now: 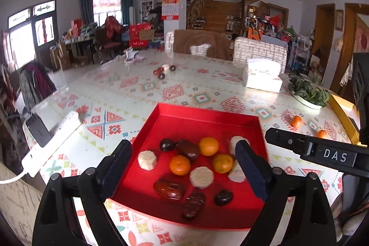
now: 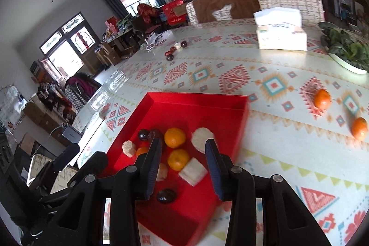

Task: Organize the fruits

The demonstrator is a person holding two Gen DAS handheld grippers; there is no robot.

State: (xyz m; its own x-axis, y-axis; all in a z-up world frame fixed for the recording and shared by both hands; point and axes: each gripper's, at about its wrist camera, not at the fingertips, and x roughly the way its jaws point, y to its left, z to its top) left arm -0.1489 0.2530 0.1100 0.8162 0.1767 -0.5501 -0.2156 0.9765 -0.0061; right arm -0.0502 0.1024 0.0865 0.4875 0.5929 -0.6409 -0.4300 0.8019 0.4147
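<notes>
Daylight pours through the curtained window [image 1: 106, 6]; wooden staircase [image 1: 221, 8] behind, padded chairs [image 1: 260, 50] at the patterned counter [image 1: 147, 87].

Read only "DAS", in white capitals on a small black plate on the right gripper [image 1: 288, 142] where it crossed the left wrist view; print on the tissue box [image 2: 281, 37], wall calendar [image 1: 170, 6] and red cartons [image 1: 138, 35] too small or blurred.

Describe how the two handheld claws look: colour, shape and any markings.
Both claws are black plastic. The left claw and right claw each have two flat fingers faced with dark blue pads, on angular arms with round silver pivots. The right one's side reads "DAS".
</notes>
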